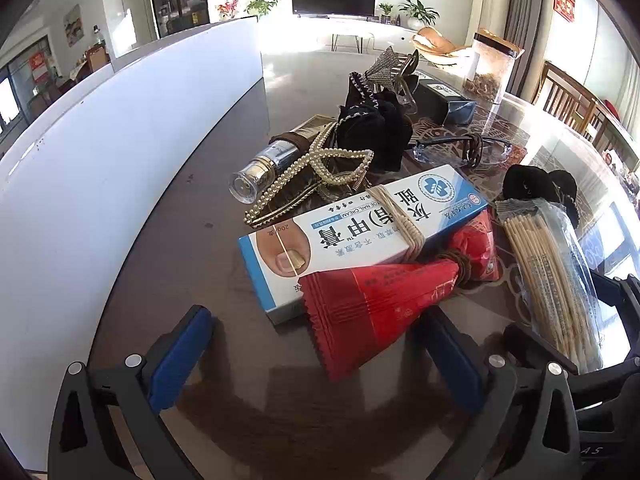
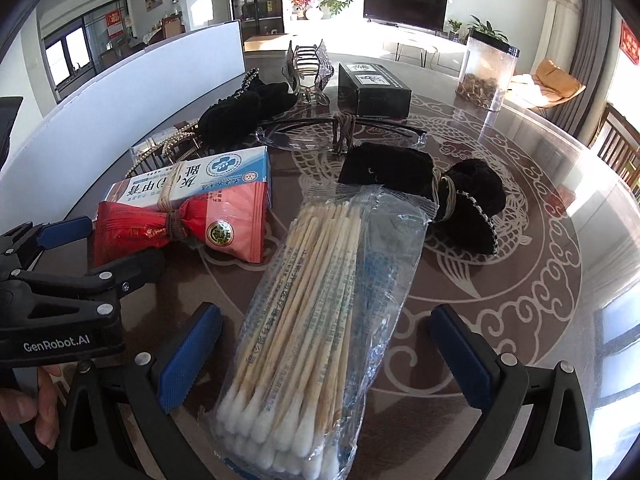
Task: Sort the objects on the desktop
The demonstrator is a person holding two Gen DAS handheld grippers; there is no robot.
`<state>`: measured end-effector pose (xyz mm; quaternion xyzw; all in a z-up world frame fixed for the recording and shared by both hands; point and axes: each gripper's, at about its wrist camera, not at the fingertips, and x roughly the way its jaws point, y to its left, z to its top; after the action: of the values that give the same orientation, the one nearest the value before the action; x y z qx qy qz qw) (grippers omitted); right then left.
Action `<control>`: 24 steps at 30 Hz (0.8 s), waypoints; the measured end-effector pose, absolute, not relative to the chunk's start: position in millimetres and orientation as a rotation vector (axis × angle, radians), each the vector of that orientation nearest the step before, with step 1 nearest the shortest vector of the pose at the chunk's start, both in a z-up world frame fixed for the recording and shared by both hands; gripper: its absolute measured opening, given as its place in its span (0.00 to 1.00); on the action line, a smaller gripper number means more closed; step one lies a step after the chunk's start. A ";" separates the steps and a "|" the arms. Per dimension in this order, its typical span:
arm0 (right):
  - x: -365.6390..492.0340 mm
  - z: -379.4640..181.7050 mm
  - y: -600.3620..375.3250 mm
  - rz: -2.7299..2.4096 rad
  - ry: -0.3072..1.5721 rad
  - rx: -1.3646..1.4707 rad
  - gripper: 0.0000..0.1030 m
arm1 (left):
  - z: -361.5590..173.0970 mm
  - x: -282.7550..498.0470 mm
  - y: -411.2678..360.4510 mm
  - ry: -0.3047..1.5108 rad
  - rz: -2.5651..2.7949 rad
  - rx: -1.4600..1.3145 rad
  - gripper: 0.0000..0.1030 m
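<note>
The swab packet [image 2: 316, 320] lies nearest — cream box [image 2: 192, 178] to its left, glasses [image 2: 340, 134] behind, jar [image 2: 488, 72] farthest back.

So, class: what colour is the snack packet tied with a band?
Red, clearest in the left wrist view.

A lived-in home is shown: a round glass-topped dining table with a carved brown pattern [image 2: 500, 240] is set in an open living room. A black flat-screen television [image 2: 405, 0], green potted houseplants [image 1: 418, 10], grey curtains [image 1: 524, 4] and wooden dining chairs [image 1: 568, 96] are seen behind it.
</note>
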<state>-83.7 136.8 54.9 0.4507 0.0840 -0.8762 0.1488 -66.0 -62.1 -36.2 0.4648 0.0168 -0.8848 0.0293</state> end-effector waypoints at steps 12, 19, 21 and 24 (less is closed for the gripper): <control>-84.1 54.4 137.4 -2.517 0.236 1.294 1.00 | -35.6 -61.8 -64.3 0.055 -2.730 1.431 1.00; -83.8 54.5 137.1 -2.517 0.236 1.294 1.00 | -35.8 -62.0 -64.1 0.054 -2.730 1.430 1.00; -83.9 54.4 137.2 -2.517 0.236 1.294 1.00 | -35.9 -61.4 -64.4 0.054 -2.730 1.430 1.00; -83.8 54.5 137.1 -2.517 0.237 1.294 1.00 | -35.9 -61.5 -64.2 0.054 -2.730 1.430 1.00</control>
<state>-83.8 137.1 54.5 0.4504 0.0823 -0.8762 0.1503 -61.5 -64.2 -35.9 0.4637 0.0176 -0.8853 0.0294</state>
